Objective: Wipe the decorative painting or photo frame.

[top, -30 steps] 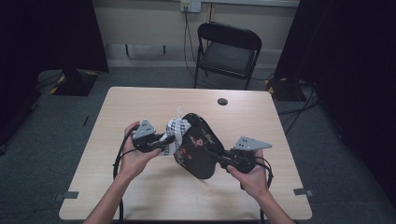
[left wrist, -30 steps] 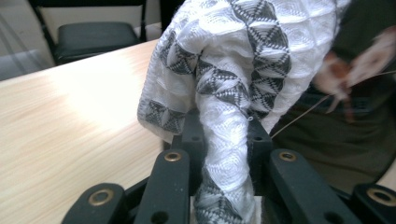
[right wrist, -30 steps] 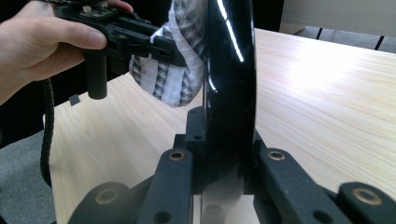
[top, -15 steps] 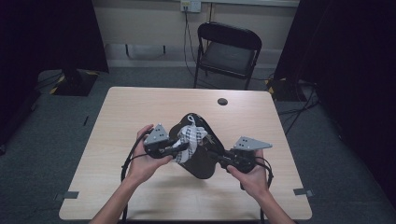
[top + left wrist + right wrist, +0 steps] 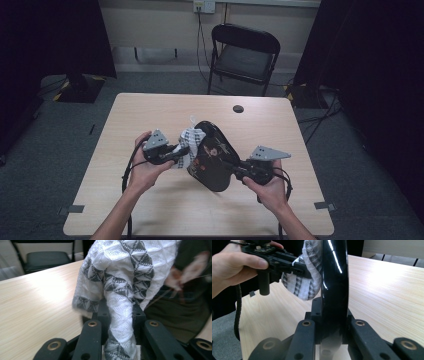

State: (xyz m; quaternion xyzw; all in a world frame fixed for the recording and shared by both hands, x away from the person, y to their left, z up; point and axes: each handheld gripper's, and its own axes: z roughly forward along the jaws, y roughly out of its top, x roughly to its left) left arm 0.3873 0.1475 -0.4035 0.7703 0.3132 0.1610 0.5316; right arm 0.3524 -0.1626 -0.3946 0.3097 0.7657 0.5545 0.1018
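Midway across the tabletop (image 5: 150,210), toward the person's edge: a glossy black oval plate (image 5: 212,156) held tilted on edge above the wood, with a white cloth with grey triangle bands (image 5: 190,145) pressed against its left face.

Left gripper (image 5: 181,150): jaws drawn together and clamped on the cloth; in the left gripper view the cloth (image 5: 120,290) runs down between the two black jaws and bunches up in front of the plate (image 5: 180,312).

Right gripper (image 5: 234,169): jaws together, clamped on the plate's near rim. In the right gripper view the plate (image 5: 334,287) stands nearly upright between the jaws, edge-on, with the cloth (image 5: 308,277) and the left gripper (image 5: 298,267) just beyond it on its left.

Room: bare wood on every side of the work. Wide strip at the far edge, where a small dark round spot (image 5: 238,108) sits well apart from the plate. Open strips left of the left hand (image 5: 145,172) and right of the right hand (image 5: 270,187). Near edge close under both forearms. A black folding chair (image 5: 242,55) stands beyond the far edge.

Against a second ago: the left gripper and cloth have moved in toward the plate; half a second ago the cloth lay further across its face, now it has eased back left a little. The right gripper has kept its place.
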